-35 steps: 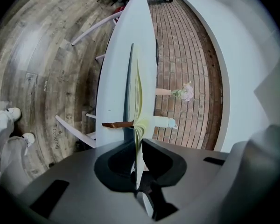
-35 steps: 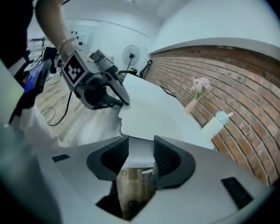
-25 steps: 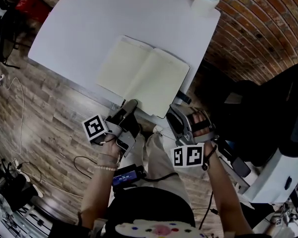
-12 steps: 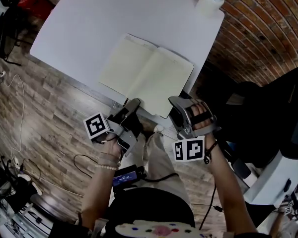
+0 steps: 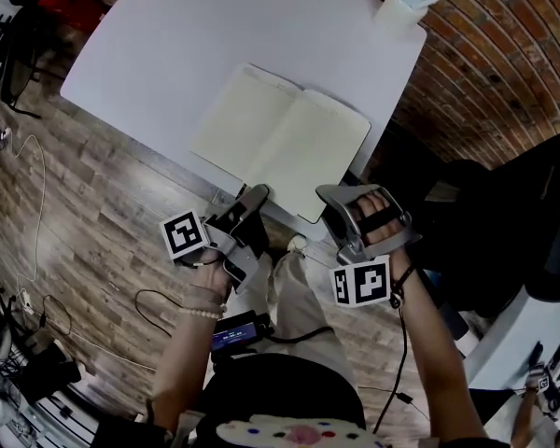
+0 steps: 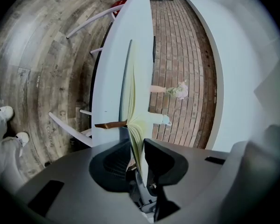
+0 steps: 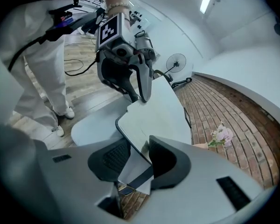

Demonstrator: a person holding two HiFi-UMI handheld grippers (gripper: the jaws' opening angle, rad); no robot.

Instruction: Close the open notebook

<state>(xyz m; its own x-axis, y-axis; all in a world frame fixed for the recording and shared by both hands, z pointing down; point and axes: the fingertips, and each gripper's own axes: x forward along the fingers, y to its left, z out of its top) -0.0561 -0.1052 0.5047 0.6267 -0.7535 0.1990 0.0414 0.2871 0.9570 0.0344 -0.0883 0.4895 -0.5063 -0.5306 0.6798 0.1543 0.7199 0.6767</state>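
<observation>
Nearest me, my left gripper (image 6: pixel 136 148) has the near edge of the notebook (image 5: pixel 280 143) between its jaws. They have just been easing apart, yet the cream pages fill the narrow gap and both pads sit against them. Beside it, my right gripper (image 7: pixel 139 153) has just been closing, but its jaws stand wide, with the notebook's near right corner between them and a gap on one side. Beyond the grippers the notebook lies open at the near edge of the white worktop (image 5: pixel 187 35). Farther off, a pale mug (image 5: pixel 406 0) stands at the worktop's far right corner, by the brick floor (image 5: pixel 485 54).
</observation>
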